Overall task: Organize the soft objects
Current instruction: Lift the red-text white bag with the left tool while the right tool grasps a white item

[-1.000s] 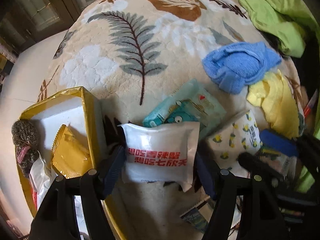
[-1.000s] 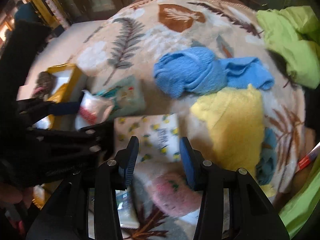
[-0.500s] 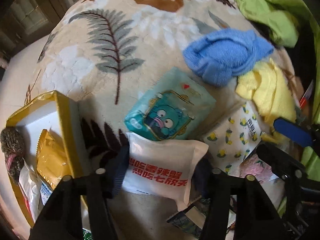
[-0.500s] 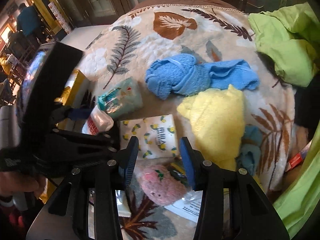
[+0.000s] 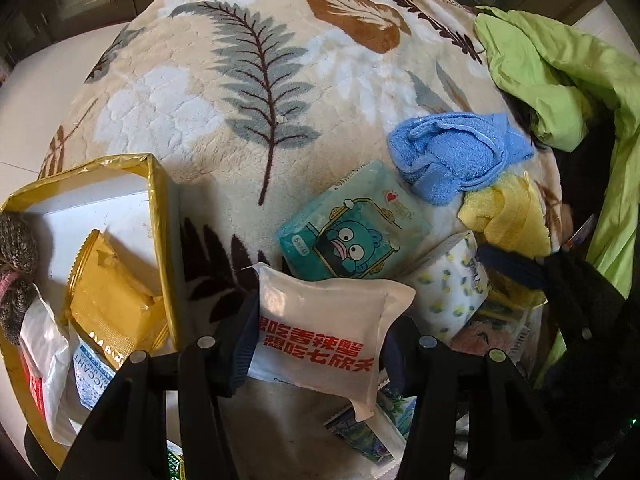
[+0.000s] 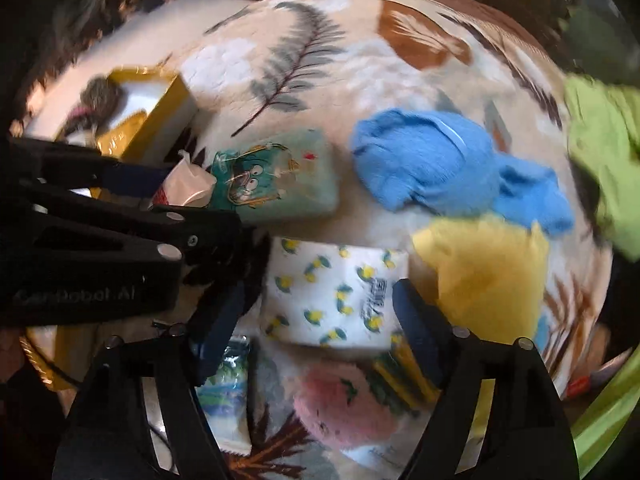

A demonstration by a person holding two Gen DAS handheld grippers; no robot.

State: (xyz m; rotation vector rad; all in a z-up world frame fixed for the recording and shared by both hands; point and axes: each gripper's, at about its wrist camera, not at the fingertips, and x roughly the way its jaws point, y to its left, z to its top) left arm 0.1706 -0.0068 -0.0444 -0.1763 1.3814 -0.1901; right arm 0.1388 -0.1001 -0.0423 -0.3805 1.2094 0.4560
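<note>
**Right jaws spread around the lemon pack**

Since half a second ago the right gripper (image 6: 316, 320) has widened its jaws, and they now stand spread on both sides of the lemon-print tissue pack (image 6: 332, 292), not pressing it as far as can be seen. Nearest to this camera a pink plush toy (image 6: 344, 404) lies on the leaf-pattern blanket (image 5: 192, 112).

On the other side, the left gripper (image 5: 320, 340) holds its jaws pinching the white sachet with red letters (image 5: 320, 328), just right of the yellow box (image 5: 160, 208). Inside the box lie a yellow packet (image 5: 108, 300) and a knitted brown item (image 5: 16, 248) at the left edge.

Behind the sachet the teal cartoon tissue pack (image 5: 352, 228) lies on the blanket, and the sachet overlaps its near edge. Farther away there is the blue towel (image 5: 456, 152), with the yellow cloth (image 5: 504, 212) beside it, touching. Farthest, at the right edge, a green fabric (image 5: 552, 80) is heaped.
</note>
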